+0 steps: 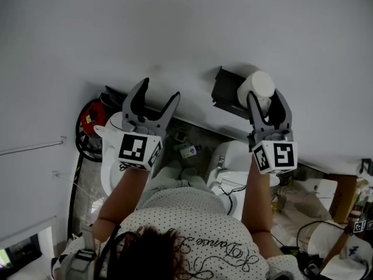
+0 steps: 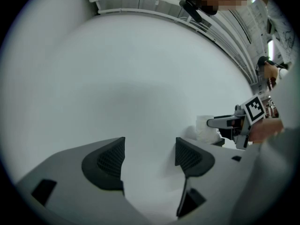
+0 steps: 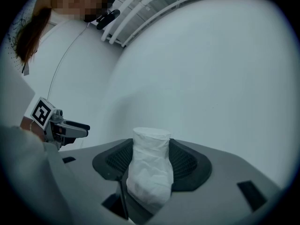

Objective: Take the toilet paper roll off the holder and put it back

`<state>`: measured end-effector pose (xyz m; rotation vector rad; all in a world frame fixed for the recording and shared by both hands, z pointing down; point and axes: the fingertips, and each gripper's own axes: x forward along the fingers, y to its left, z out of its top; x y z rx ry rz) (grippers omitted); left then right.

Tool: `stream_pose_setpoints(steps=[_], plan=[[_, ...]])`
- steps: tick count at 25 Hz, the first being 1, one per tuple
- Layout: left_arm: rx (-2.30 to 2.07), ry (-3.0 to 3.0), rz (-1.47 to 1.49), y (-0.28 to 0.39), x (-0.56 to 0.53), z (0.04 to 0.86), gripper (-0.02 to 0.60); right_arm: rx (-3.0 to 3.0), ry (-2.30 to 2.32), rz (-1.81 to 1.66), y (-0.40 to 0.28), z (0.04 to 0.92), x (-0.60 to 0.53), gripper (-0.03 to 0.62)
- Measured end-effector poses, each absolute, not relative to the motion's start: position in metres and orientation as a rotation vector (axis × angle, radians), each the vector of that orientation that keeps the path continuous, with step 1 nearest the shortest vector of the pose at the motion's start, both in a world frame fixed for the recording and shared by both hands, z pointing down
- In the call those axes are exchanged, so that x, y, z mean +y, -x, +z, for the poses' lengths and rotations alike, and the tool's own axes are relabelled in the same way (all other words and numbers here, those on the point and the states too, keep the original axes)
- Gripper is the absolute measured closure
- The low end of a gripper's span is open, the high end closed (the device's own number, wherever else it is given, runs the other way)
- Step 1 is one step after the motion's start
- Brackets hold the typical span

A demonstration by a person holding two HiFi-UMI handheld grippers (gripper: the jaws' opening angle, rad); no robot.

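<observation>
- The right gripper (image 1: pixel 265 100) is raised against the white wall (image 1: pixel 175 28), its jaws clamped on the toilet paper roll (image 1: pixel 256 85); in the right gripper view the roll (image 3: pixel 150 165) stands upright between the two ribbed pads (image 3: pixel 185 161), which press into its sides so that the soft paper bulges below them
- The roll is just beside the black holder (image 1: pixel 224 92) on the wall, at the holder's right-hand end in the head view; whether it sits on the holder's bar or is clear of it cannot be told
- The left gripper (image 1: pixel 160 92) is held up well apart from the right one, pointing at bare wall; its jaws are spread wide with nothing between them, and in the left gripper view only the plain wall shows between its dark pads (image 2: pixel 110 161)
- From the left gripper view the right gripper (image 2: pixel 225 122) shows side-on at the right, with the white roll (image 2: pixel 205 128) at its tip; from the right gripper view the left gripper (image 3: pixel 75 125) shows at the left, its marker cube (image 3: pixel 42 112) turned toward the camera
- In the head view each gripper carries its marker cube near the hand, left (image 1: pixel 140 149) and right (image 1: pixel 275 156); both forearms reach up from a white dotted shirt (image 1: pixel 192 226)
- Below the grippers, low against the wall, is a white toilet (image 1: pixel 230 159); to the left of it, near the wall, lies a red and black object (image 1: pixel 90 121) that is too small to name
</observation>
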<state>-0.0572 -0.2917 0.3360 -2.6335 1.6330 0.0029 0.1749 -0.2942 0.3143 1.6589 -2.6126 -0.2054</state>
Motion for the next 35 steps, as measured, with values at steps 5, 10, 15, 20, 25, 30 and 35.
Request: stream_pose_setpoints(steps=[5, 10, 15, 20, 25, 30, 35], plan=[[1.628, 2.64, -0.001, 0.057, -0.292, 0.336, 0.258, -2.594, -1.655, -0.216, -0.174, 0.321, -0.294, 0.338], [1.623, 2.637, 0.002, 0.056, -0.291, 0.335, 0.258, -2.579, -1.658, -0.218, -0.175, 0.322, -0.296, 0.313], [1.61, 2.638, 0.01, 0.055, -0.29, 0.333, 0.258, -2.6, -1.642, -0.236, -0.172, 0.315, -0.294, 0.299], [1.589, 2.641, 0.021, 0.05, -0.289, 0.328, 0.258, -2.612, -1.651, -0.289, -0.172, 0.297, -0.288, 0.293], [1.558, 2.64, 0.03, 0.046, -0.288, 0.323, 0.258, -2.614, -1.692, -0.363, -0.177, 0.276, -0.274, 0.295], [1.521, 2.65, 0.054, 0.037, -0.286, 0.318, 0.258, -2.615, -1.719, -0.396, -0.183, 0.266, -0.257, 0.322], [1.452, 2.668, 0.06, 0.028, -0.279, 0.315, 0.294, -2.617, -1.756, -0.38, -0.187, 0.271, -0.236, 0.405]])
